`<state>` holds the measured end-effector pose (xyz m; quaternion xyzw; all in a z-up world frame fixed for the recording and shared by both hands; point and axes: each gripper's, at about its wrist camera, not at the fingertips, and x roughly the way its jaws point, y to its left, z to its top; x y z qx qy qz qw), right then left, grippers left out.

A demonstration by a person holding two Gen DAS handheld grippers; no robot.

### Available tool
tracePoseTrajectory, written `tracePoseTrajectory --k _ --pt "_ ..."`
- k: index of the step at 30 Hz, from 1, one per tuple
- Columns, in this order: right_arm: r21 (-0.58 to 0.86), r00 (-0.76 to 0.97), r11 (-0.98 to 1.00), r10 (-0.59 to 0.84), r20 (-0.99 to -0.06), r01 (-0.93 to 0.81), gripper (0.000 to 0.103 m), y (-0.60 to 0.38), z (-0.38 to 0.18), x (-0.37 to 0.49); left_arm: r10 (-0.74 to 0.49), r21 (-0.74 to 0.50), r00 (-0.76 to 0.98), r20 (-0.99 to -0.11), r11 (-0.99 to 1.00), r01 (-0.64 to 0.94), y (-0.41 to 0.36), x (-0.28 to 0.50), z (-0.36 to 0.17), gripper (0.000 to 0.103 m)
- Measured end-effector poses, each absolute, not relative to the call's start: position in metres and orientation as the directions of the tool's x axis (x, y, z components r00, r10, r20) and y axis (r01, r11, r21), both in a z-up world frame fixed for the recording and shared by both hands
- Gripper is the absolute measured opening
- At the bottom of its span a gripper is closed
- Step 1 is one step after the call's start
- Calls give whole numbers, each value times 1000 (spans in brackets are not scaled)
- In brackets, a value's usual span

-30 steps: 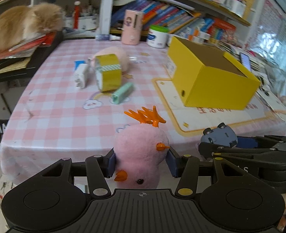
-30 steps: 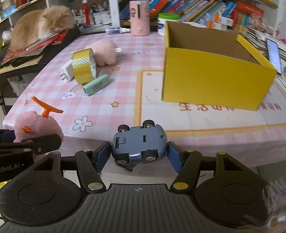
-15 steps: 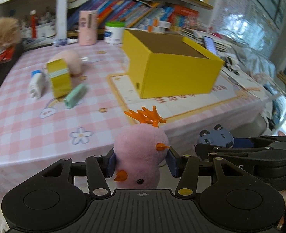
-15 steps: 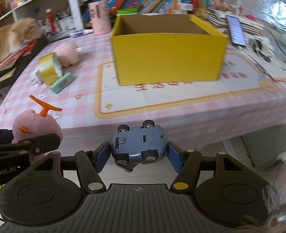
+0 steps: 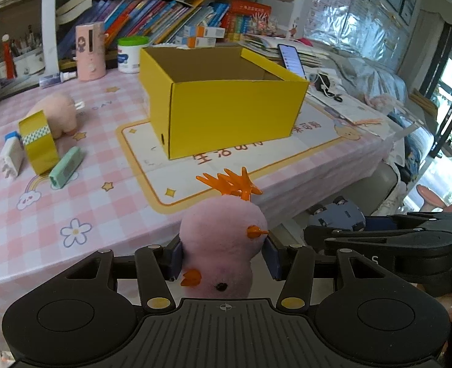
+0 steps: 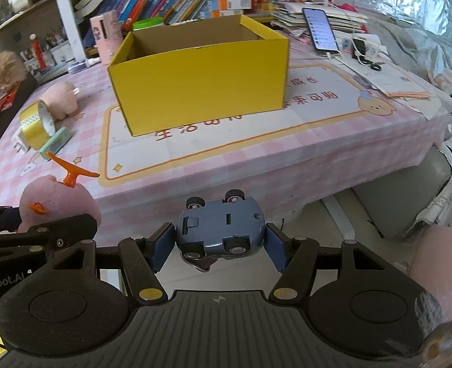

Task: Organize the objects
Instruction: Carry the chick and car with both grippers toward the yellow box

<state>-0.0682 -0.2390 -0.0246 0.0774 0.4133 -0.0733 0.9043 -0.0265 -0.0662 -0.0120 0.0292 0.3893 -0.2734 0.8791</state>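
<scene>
My left gripper [image 5: 224, 256] is shut on a pink plush chick [image 5: 222, 245] with orange feet, held before the table's front edge. My right gripper [image 6: 219, 247] is shut on a blue toy car [image 6: 219, 231], held upside down with its wheels up. The car also shows in the left wrist view [image 5: 337, 216], and the chick in the right wrist view [image 6: 57, 201]. An open yellow cardboard box [image 5: 226, 101] stands on the table mat, also in the right wrist view [image 6: 198, 73]. Both grippers are short of the box, side by side.
On the pink checked tablecloth [image 5: 88, 202] at the left lie a yellow tape roll [image 5: 37, 141], a mint green case [image 5: 66, 167], a white charger [image 5: 10, 156] and a pink plush [image 5: 62, 115]. A phone [image 6: 320, 29] and books lie at the right back.
Both grippers have swung to the right with their toys held; the yellow box now sits near the middle of both views, and the cat has left the left wrist view.
</scene>
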Motion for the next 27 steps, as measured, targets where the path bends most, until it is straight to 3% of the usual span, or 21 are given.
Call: tracePoseTrajectory --k 27 --pt "83 639 979 -58 -767 188 61 -265 -25 -42 -460 -155 551 -696 846 510 -96 -5 -10 50"
